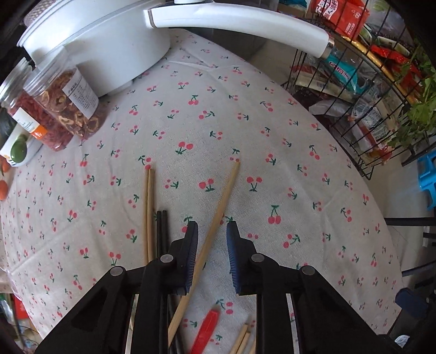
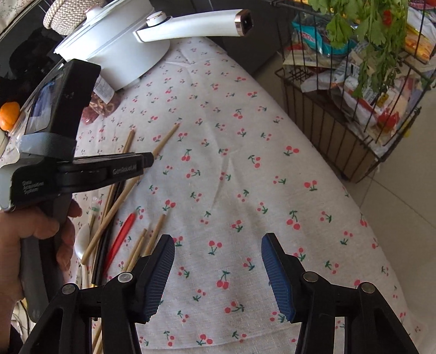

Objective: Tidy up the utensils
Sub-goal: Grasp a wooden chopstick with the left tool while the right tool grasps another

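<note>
On the cherry-print tablecloth (image 1: 245, 122) lie loose utensils. A long wooden chopstick (image 1: 226, 188) runs slantwise between the blue pads of my left gripper (image 1: 212, 226); the jaws stand narrow, the left pad is beside it and the right pad is apart from it. Left of that lie a pale wooden pair (image 1: 148, 212) and a black pair (image 1: 162, 231). A red plastic utensil (image 1: 207, 329) and more wooden sticks (image 1: 242, 340) lie nearer. My right gripper (image 2: 218, 239) hangs open over bare cloth, right of the pile (image 2: 114, 207). A hand (image 2: 27, 245) holds the left gripper (image 2: 148, 160).
A white pot (image 1: 95, 40) with a long handle (image 1: 245, 21) stands at the back. Two jars of dried fruit (image 1: 68, 109) lie at the left. A black wire basket (image 1: 354, 109) of snack packets and greens (image 2: 354, 27) stands off the table's right edge, with a blue stool (image 1: 427, 179) below.
</note>
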Demonstrator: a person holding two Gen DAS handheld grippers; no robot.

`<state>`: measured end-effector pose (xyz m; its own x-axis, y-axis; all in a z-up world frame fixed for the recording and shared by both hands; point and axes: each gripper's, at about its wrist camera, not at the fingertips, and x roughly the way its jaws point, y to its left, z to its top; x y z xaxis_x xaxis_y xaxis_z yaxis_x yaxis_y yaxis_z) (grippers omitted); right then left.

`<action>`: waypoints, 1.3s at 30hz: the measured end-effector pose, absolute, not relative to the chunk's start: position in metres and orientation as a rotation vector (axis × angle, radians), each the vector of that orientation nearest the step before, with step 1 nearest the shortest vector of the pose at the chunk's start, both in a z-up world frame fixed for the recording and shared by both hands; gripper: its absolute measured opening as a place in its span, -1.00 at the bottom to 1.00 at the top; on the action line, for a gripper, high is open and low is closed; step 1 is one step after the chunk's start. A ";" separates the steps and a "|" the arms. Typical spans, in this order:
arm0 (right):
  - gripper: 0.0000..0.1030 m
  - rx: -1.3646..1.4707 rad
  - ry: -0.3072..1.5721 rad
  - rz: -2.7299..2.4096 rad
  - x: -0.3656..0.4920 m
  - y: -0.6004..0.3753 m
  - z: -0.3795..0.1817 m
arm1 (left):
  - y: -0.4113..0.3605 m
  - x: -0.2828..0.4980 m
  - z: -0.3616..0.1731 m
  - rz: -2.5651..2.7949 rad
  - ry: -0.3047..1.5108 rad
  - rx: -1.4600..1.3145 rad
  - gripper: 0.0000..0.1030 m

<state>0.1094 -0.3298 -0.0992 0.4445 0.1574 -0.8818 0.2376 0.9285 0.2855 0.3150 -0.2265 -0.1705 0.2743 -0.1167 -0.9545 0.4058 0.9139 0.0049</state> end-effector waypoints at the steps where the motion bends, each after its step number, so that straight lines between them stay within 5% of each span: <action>1: 0.13 0.398 1.121 -0.055 0.109 -0.331 -0.100 | -0.228 0.318 -0.176 -0.346 1.260 0.272 -0.66; 5: 0.13 0.411 1.136 -0.052 0.110 -0.332 -0.105 | -0.228 0.316 -0.176 -0.339 1.252 0.267 -0.89; 18: 0.13 0.404 1.207 0.021 0.119 -0.300 -0.127 | -0.163 0.231 -0.064 -0.402 1.056 0.193 -0.89; 28: -0.16 0.401 1.256 0.064 0.136 -0.274 -0.147 | -0.072 0.125 0.003 -0.393 0.890 0.069 -0.89; 39: -0.50 0.376 1.311 0.037 0.148 -0.247 -0.160 | -0.014 0.072 0.018 -0.395 0.792 -0.050 -0.89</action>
<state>0.1477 -0.2474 -0.1605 0.2655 0.2372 -0.9345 0.1837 0.9391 0.2905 0.0719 -0.0135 0.0177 0.6335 -0.3639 -0.6829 0.3267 0.9258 -0.1902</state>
